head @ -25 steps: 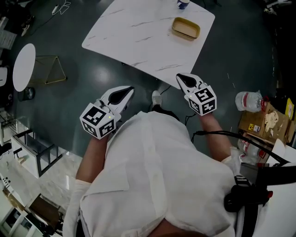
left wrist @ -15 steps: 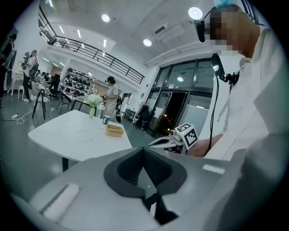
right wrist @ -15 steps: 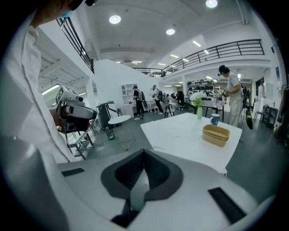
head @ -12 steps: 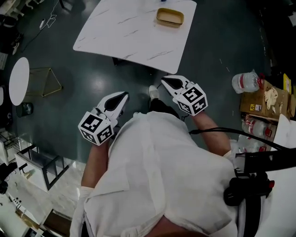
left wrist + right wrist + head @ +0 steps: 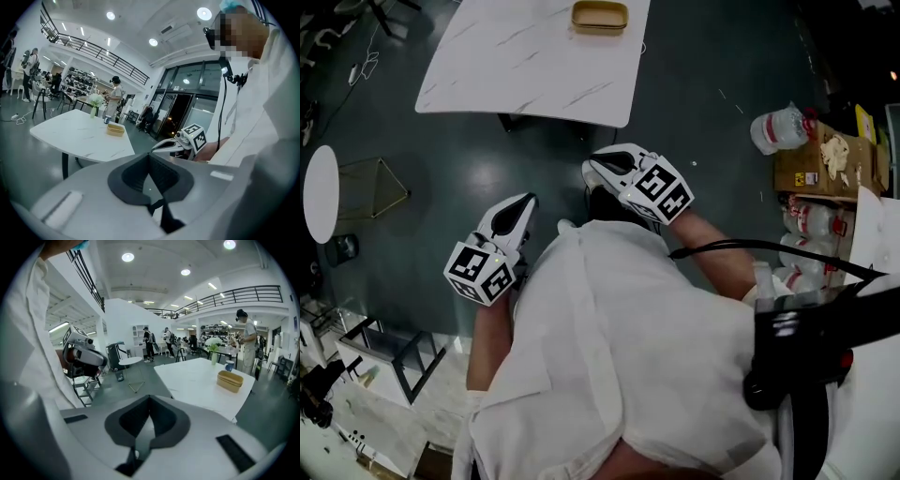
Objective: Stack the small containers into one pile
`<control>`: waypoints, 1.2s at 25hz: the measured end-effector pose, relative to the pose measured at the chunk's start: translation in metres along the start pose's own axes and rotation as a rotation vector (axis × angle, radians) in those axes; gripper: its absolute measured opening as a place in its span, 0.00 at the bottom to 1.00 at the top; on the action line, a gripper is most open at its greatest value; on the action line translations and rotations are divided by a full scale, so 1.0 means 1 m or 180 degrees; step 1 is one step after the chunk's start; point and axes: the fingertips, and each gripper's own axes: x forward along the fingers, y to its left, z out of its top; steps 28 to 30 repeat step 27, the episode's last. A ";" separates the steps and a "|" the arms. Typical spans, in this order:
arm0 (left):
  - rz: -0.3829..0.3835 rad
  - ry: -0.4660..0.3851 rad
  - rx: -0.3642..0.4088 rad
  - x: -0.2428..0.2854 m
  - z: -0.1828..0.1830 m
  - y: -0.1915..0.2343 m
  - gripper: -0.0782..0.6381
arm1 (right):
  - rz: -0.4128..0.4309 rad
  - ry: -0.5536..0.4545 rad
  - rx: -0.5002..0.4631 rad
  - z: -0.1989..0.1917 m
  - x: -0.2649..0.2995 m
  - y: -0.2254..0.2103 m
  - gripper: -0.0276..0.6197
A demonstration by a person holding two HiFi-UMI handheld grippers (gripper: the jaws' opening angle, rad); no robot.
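A stack of tan containers point(image 5: 600, 16) stands on the white marble table point(image 5: 525, 66) at the top of the head view. It also shows as the tan stack point(image 5: 115, 129) in the left gripper view and as the tan stack point(image 5: 230, 380) in the right gripper view. Both grippers hang over the dark floor, well short of the table. My left gripper point(image 5: 525, 201) is shut and holds nothing. My right gripper point(image 5: 592, 167) is shut too, also with nothing in it. Each gripper view shows jaws met at the tip: left gripper point(image 5: 150, 157), right gripper point(image 5: 149, 401).
A cardboard box point(image 5: 820, 155) with plastic bottles point(image 5: 776, 127) lies on the floor at the right. A round white side table point(image 5: 319, 192) and a wire stand point(image 5: 370, 178) are at the left. A blue cup point(image 5: 229, 365) and a vase point(image 5: 214, 352) stand on the table.
Both grippers have drawn back from the table. The table and the tan containers have slid toward the top of the head view and shifted left.
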 end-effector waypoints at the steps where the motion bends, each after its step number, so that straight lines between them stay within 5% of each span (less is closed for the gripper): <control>1: -0.0014 -0.0001 0.0005 0.001 0.000 -0.002 0.12 | 0.0001 -0.0001 -0.0002 -0.001 -0.001 0.001 0.05; 30: -0.0058 0.0036 0.0017 -0.010 -0.009 0.002 0.12 | 0.0028 -0.0021 -0.0132 0.007 0.003 0.022 0.05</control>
